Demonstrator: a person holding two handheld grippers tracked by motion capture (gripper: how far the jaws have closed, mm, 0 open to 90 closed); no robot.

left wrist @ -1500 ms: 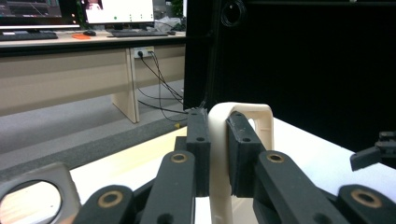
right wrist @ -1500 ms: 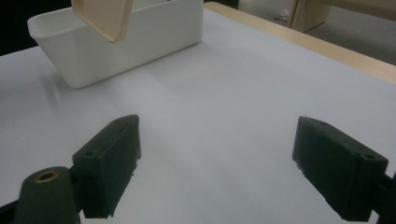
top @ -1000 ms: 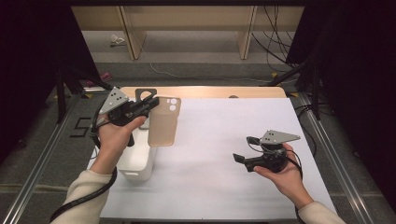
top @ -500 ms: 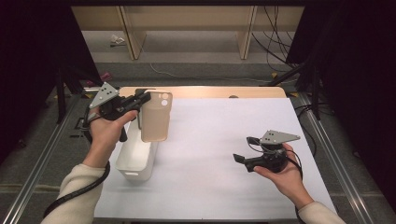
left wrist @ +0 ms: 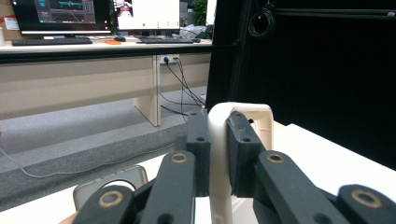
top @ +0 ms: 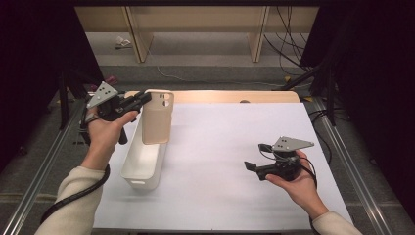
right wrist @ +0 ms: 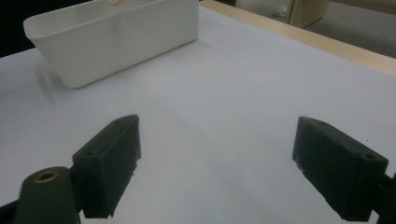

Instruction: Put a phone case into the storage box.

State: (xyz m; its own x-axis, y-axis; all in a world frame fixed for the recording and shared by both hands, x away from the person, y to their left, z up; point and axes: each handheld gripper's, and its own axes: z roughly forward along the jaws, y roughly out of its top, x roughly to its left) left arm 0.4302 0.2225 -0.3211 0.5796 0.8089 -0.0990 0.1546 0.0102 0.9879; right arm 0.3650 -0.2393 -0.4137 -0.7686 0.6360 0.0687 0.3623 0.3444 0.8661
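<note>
A tan phone case (top: 157, 119) is clamped upright in the left hand-held gripper (top: 138, 100), above the white bin (top: 142, 164). The right hand-held gripper (top: 254, 166) is held wide apart over the desk (top: 230, 147)

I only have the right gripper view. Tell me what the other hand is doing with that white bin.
Observer: Nothing with the white bin itself. The left gripper holds a beige phone case above the bin's far end.
Operator: Confirm the grip for me.
Observer: In the left gripper view, both fingers press one edge of the case, near its top corner.
Operator: Report how the case hangs.
Observer: From the high view it hangs upright, camera cutout at the top, its lower edge over the bin's opening.
Operator: And my own gripper.
Observer: The right gripper is open, low over the white table cover, well clear of the bin.
</note>
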